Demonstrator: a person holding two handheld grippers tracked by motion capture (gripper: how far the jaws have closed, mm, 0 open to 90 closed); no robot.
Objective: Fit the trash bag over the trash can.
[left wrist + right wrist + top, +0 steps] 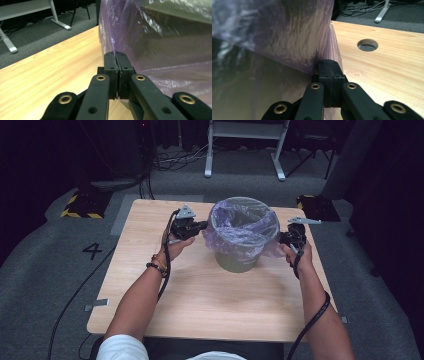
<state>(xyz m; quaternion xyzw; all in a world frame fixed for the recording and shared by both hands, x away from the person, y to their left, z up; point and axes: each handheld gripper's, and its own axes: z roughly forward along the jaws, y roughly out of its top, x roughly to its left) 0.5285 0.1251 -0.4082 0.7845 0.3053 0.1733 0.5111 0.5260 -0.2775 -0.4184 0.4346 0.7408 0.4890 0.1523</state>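
Observation:
A grey-green bin [235, 260] stands on the wooden table [200, 300], lined with a thin purple plastic bag [245, 227] folded over its rim. My left gripper [204, 225] is at the bin's left side, its jaws shut on a fold of the bag's film [130, 37], which runs into the seam at the tips of the left gripper [115, 55]. At the bin's right side is my right gripper [281, 239], likewise shut on the bag's overhanging edge [294, 37], which is pinched at the tips of the right gripper [329, 62]. Both are held level, pointing inward at the bin.
A round cable hole [367, 45] lies in the tabletop behind the bin on the right. White desk legs [245, 150] and cables stand on the grey floor beyond. Yellow-black blocks [80, 205] sit off the table's back left corner. Cables trail from both grippers toward the front edge.

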